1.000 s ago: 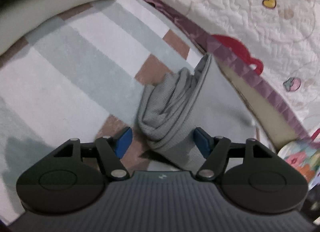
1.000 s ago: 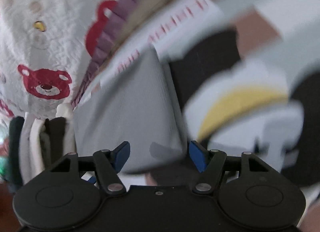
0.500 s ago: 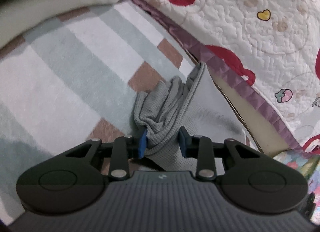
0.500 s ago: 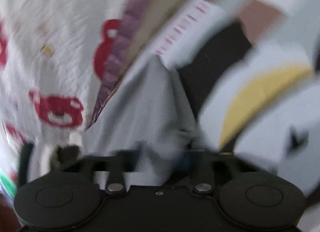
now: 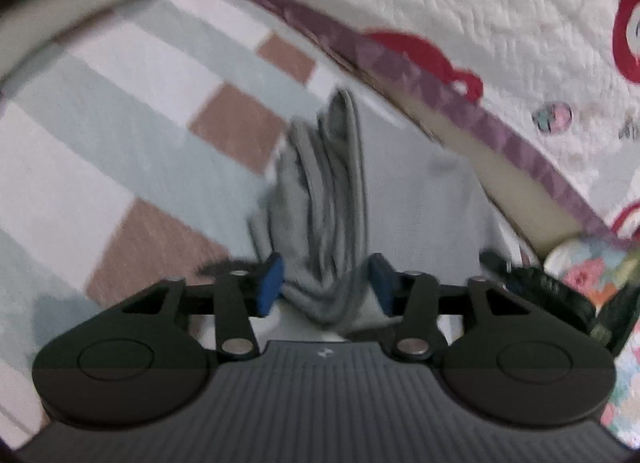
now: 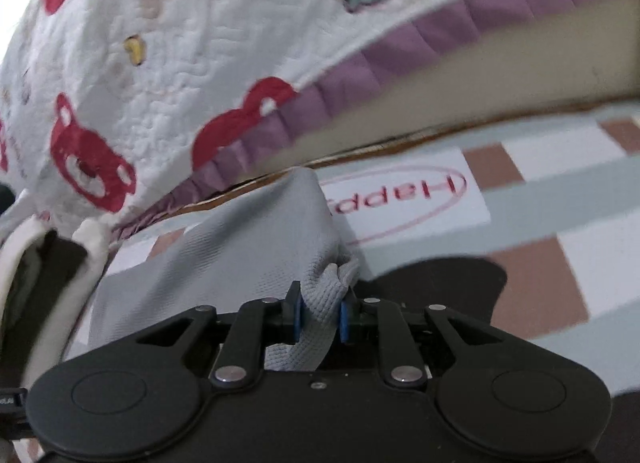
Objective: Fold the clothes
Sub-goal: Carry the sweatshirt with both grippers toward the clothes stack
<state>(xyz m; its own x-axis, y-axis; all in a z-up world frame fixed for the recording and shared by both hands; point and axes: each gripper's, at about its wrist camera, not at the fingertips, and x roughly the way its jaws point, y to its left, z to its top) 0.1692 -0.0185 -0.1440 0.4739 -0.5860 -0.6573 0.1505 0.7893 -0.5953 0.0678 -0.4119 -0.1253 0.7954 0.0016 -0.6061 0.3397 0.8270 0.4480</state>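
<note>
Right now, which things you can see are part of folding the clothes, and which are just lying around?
Part of the job:
- grey garment, bunched
- left gripper, closed on its folds
- right gripper, pinching its corner

Just lying about:
- bear-print quilt
- checked mat
- black item on the mat

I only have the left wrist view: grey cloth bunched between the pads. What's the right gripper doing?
Observer: The right gripper is shut on a fold of the same grey garment.
Operator: Anything on the mat past that corner?
Observer: Yes, a white patch with a red oval logo lies just beyond it.
Operator: Anything else close by?
Observer: A dark item lies on the checked mat, right of the gripped fold.
</note>
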